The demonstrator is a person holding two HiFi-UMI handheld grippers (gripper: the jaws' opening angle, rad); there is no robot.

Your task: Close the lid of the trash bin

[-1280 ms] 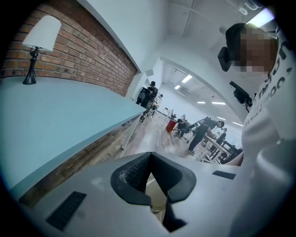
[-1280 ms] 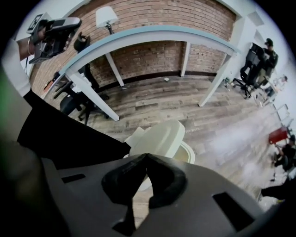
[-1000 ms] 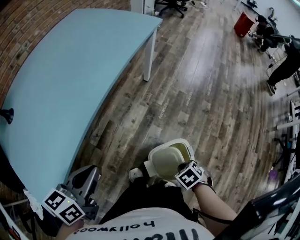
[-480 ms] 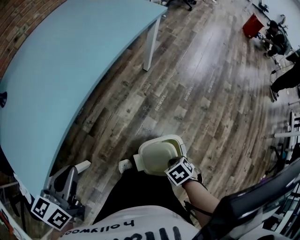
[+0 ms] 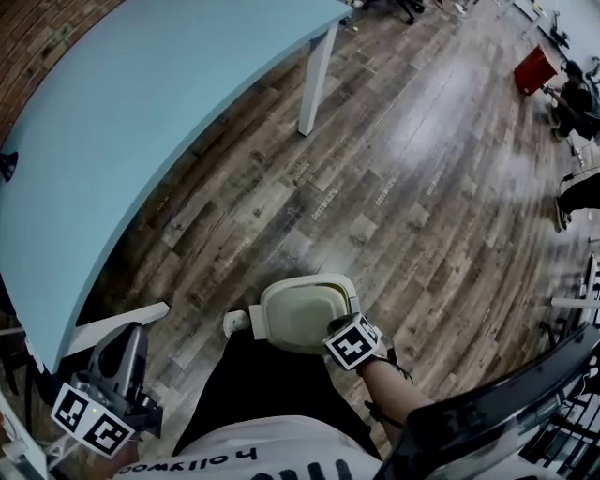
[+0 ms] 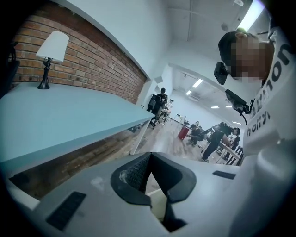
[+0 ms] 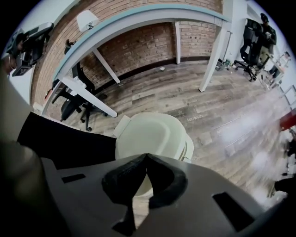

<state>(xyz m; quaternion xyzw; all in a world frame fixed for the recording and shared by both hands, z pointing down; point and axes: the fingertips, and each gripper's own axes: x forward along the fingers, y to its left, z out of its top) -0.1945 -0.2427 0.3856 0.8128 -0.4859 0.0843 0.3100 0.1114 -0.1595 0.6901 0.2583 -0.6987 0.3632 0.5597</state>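
Right gripper (image 7: pixel 146 156) has pressed the trash bin lid (image 7: pixel 150 134) lower. Likely light, stiff plastic; push near front rim. Both jaws closed, empty; left gripper (image 6: pixel 150 155) idle.

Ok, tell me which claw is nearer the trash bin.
Right. The right claw is over the trash bin, at its rim; the left claw hangs well off to its side.

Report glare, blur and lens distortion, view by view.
Head view: pale glare sheens the wooden floor, and the edge of the blue table bows from the wide lens. Left gripper view: the ceiling light is blown out; corners go dark. Right gripper view: the floor at right is smeared and bright, the trash bin sharp.
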